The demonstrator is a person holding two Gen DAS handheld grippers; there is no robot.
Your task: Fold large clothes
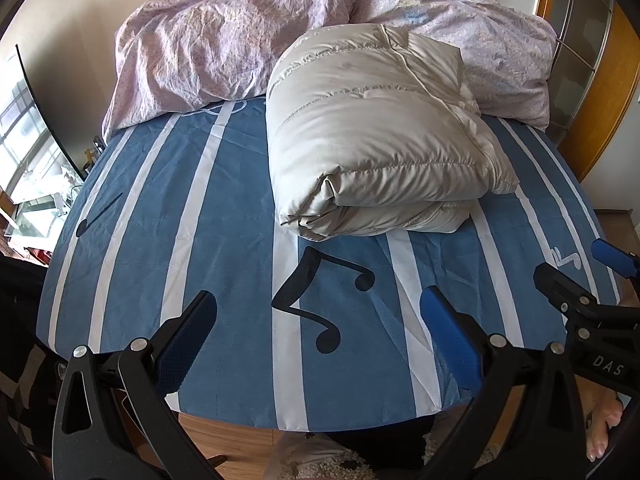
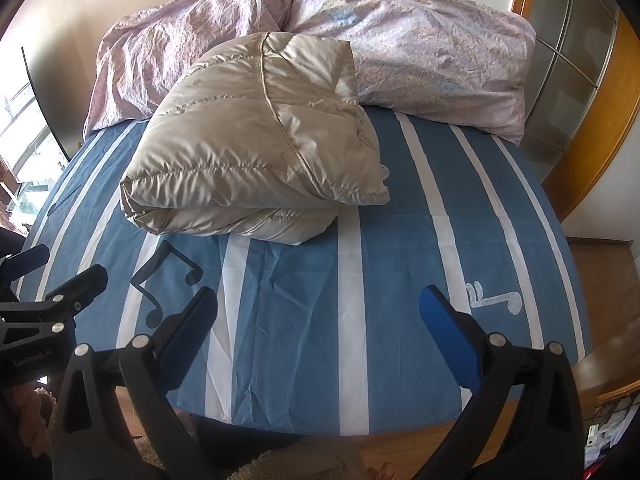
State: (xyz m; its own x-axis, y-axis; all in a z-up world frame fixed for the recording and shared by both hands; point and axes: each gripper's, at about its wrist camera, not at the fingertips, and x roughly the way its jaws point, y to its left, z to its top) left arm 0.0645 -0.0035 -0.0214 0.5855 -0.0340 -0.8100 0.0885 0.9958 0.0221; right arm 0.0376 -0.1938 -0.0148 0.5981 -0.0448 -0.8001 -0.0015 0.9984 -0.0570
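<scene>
Left gripper [image 1: 318, 338]: jaws spread wide, nothing between them, held above the near edge of the bed [image 1: 224, 216]. Its blue-padded fingers [image 1: 448, 332] point toward the head of the bed and touch no fabric.

Right gripper [image 2: 318, 336]: jaws likewise spread wide and empty, held above the near edge, just beside the left gripper; each tool shows at the margin of the other's view.

Padded jacket [image 1: 368, 136]: cream-beige, quilted, folded into a thick bundle of stacked layers. It lies on the middle of the bed, toward the head end, well apart from both grippers. Its far edge rests against the duvet [image 1: 208, 40].

Duvet: pale pink, patterned, crumpled in a heap across the head edge of the bed.

Sheet [image 2: 288, 320]: blue with white lengthwise stripes and printed music notes [image 1: 320, 304], lightly creased near the foot edge.

Surroundings: wooden floor [image 2: 600, 272] below the near edge; wood-framed glazed door [image 2: 576, 40] beyond the right side.
</scene>
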